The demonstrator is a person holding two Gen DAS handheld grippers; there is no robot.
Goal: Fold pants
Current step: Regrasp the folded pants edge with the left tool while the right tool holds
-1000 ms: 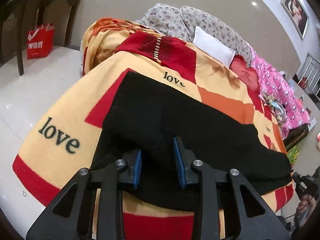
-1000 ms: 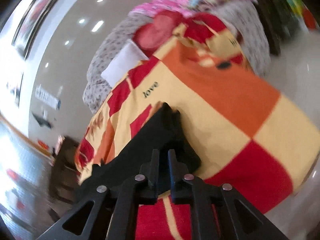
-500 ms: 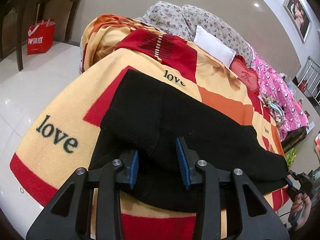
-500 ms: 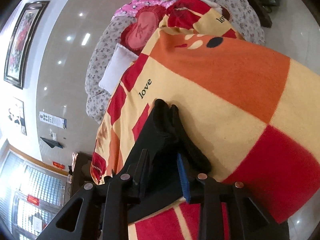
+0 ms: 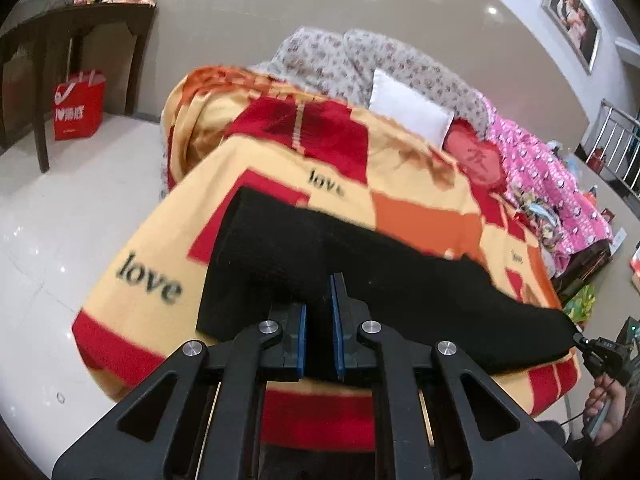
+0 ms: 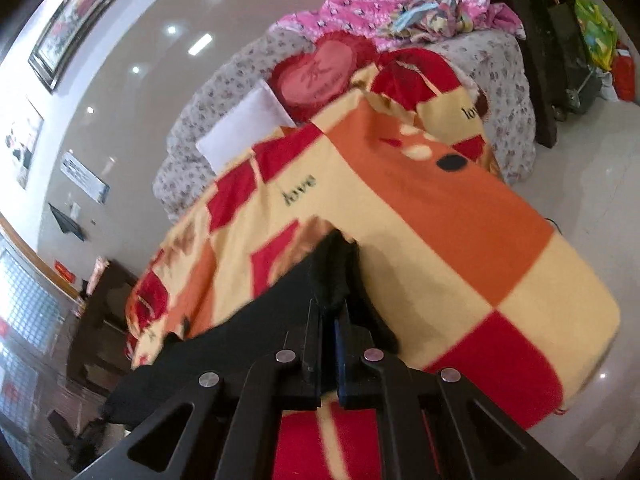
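Black pants lie across the near end of a bed covered with a yellow, red and orange "love" blanket. My left gripper is shut on the near edge of the pants, with black cloth between its blue pads. In the right wrist view the pants run off to the left, and my right gripper is shut on their raised end. The right gripper also shows at the far right of the left wrist view, at the pants' end.
A white pillow, floral bedding and a pink quilt lie at the head of the bed. A dark wooden table and a red bag stand on the white tile floor at left.
Both grippers were open around the pants' edge half a second ago and have closed on the cloth. The right gripper has lifted its end a little.
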